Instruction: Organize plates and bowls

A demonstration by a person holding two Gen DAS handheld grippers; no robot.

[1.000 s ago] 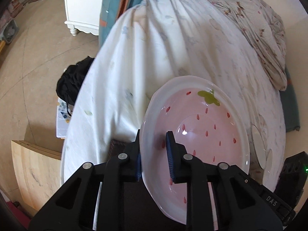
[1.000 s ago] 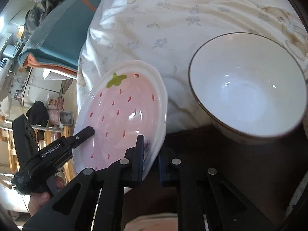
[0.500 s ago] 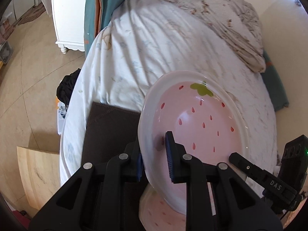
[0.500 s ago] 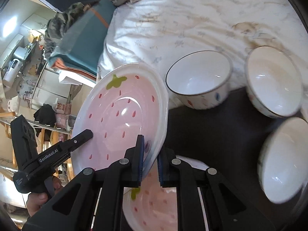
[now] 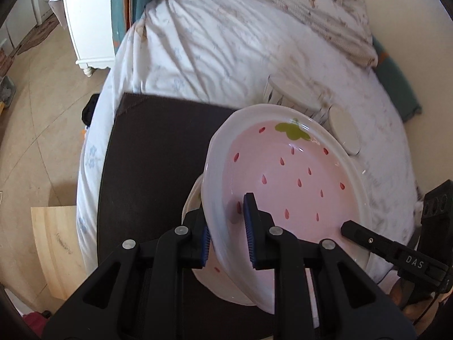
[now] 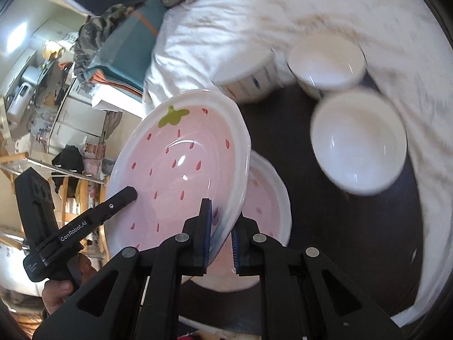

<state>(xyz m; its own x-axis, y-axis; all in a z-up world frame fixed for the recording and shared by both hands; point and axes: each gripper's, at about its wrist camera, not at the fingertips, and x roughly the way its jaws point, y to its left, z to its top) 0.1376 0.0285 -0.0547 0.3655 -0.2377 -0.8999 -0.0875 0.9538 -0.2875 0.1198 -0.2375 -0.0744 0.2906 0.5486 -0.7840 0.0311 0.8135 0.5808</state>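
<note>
Both grippers, left gripper [image 5: 227,229] and right gripper [image 6: 220,235], clamp tilted pink strawberry-patterned ceramic plate [image 6: 181,167]; uneven release probably chips matching plate [image 6: 266,212] beneath.

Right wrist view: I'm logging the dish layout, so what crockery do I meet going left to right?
Held strawberry plate → second strawberry plate lying on the dark mat beneath it → large white bowl at the right. The two smaller bowls farther back overlap these in the order, so I leave them out.
</note>
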